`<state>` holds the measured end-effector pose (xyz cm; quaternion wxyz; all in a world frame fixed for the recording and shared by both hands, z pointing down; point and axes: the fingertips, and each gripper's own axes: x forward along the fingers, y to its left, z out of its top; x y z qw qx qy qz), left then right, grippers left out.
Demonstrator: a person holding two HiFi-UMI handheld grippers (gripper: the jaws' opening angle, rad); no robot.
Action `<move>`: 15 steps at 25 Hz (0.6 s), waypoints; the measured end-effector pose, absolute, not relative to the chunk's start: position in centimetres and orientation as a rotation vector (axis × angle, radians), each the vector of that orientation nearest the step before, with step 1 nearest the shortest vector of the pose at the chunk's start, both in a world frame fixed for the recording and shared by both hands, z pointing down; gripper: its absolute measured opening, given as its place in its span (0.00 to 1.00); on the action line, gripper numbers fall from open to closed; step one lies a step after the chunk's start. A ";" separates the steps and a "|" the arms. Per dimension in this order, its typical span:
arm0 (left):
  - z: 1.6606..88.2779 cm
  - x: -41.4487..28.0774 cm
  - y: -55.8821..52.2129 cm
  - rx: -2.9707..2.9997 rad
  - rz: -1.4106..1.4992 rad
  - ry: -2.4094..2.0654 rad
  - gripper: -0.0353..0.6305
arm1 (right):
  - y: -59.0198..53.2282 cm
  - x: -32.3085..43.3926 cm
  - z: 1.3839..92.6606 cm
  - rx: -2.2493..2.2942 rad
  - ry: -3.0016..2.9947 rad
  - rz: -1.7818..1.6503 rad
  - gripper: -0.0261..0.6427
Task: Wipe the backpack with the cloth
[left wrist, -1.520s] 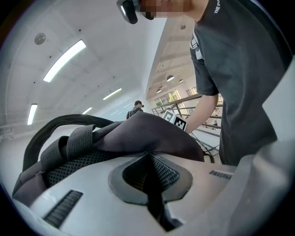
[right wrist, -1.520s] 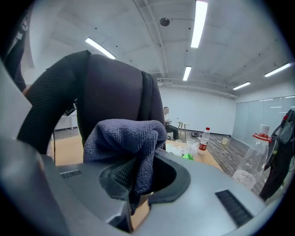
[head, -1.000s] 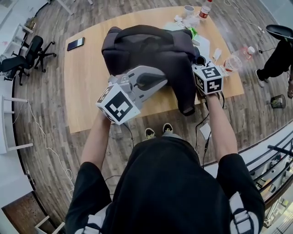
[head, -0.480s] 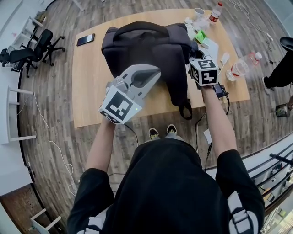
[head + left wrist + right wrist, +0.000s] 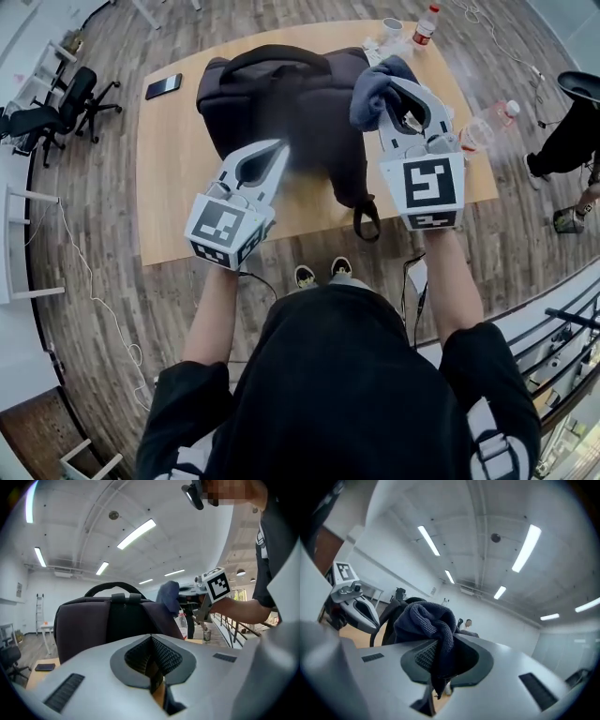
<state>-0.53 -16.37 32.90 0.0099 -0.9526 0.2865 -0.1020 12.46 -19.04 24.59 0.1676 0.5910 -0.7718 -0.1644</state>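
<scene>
You hold the crumpled dark-blue knitted cloth (image 5: 373, 86), clamped in your right gripper (image 5: 401, 94), beside the upright dark-grey fabric backpack (image 5: 281, 98) on the wooden table (image 5: 169, 178). Your left gripper (image 5: 277, 150) (closed, empty) faces it. Wiping seems not yet begun; next, press cloth to fabric.

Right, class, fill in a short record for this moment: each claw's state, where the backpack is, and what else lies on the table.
left claw: shut, nothing between the jaws, pointing at the backpack
right claw: shut on the crumpled dark blue cloth, held by the backpack's upper right corner
dark grey fabric backpack: upright on the light wooden table, handle on top
cloth on backpack: contact cannot be told
also on table: flat black phone at far left; clear plastic bottle at right edge
</scene>
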 end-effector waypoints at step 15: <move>32.8 -0.5 -12.6 -3.043 -0.308 0.818 0.08 | -18.0 4.7 25.9 1.419 -2.110 -0.698 0.11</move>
